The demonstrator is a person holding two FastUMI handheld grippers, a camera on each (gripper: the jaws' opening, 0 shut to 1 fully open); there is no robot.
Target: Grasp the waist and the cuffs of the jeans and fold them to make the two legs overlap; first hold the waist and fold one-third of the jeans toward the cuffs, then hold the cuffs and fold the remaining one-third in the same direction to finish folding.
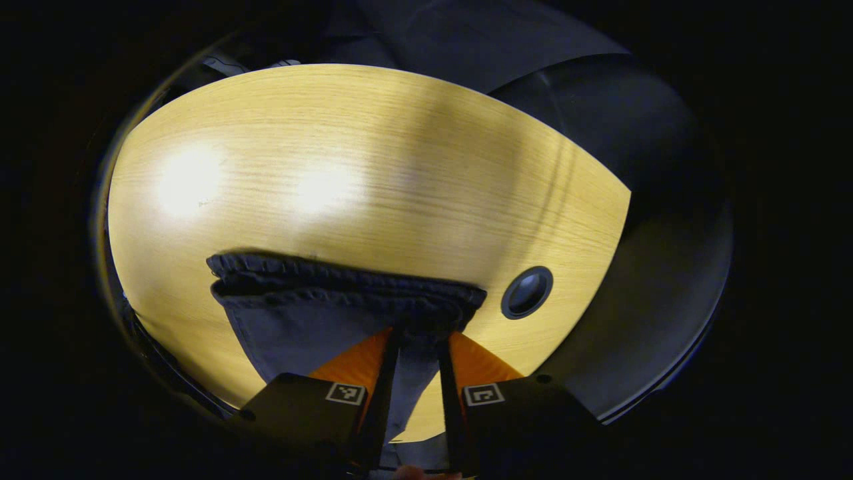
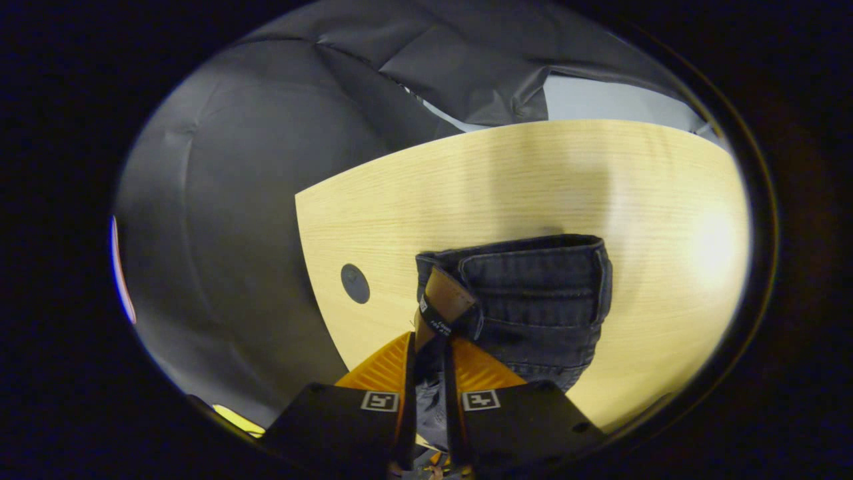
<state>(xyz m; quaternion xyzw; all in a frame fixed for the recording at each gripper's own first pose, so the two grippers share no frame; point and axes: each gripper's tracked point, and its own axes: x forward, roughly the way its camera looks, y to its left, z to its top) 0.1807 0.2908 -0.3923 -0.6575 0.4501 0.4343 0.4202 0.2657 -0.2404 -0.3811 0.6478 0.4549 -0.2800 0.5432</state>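
Denim jeans [image 1: 300, 313] (hems stacked) | both claws clamped | woodgrain table [image 1: 373, 167]

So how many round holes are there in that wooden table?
1 that I can see: a dark round hole in the table, near its edge beside the jeans. The jeans could be covering another.

Right gripper pinching the waistband of the jeans over the table

At the bottom centre of the right gripper view, the right gripper [image 2: 426, 347] has both fingers closed on the dark jeans [image 2: 533, 293] at the waistband, beside a brown leather patch [image 2: 445, 300]. The denim hangs in front of a light wooden table [image 2: 533, 180], whose round dark grommet [image 2: 355, 283] sits left of centre; black cloth [image 2: 226, 200] fills the upper left.
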